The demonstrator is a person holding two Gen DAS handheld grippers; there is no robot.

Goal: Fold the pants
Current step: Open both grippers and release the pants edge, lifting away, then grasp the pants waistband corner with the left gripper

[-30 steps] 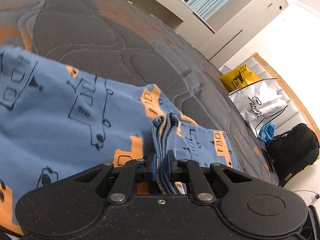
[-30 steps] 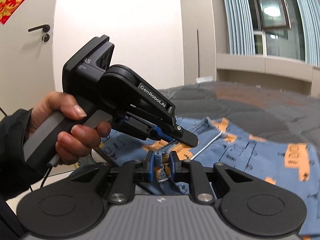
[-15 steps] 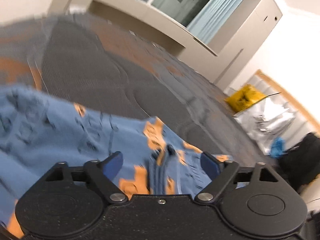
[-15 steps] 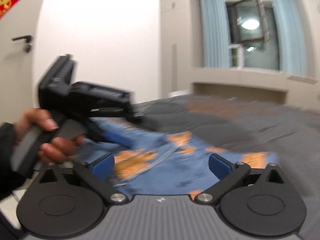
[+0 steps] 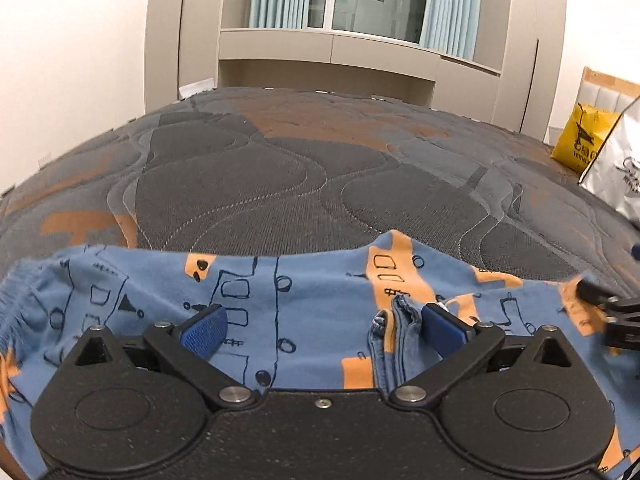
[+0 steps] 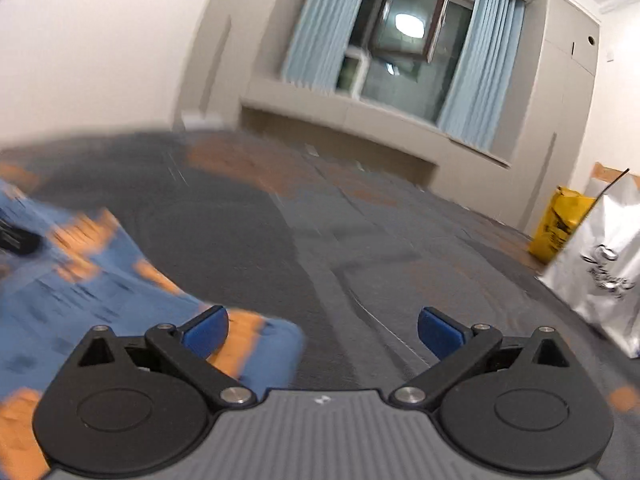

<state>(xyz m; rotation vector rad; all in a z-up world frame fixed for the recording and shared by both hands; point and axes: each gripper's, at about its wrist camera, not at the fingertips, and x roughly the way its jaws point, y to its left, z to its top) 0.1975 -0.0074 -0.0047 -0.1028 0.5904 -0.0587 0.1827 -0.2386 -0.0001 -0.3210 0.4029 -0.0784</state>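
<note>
A home bedroom: quilted mattress, curtained window, built-in wardrobes.

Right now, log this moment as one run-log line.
stage: fold released | left gripper: open, jaws just opened, pants lying loose between | right gripper: open, empty | pants: on bed

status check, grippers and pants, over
Left gripper and right gripper just opened, nothing clamped. Pants folded on the bed. Nothing in the way.
</note>
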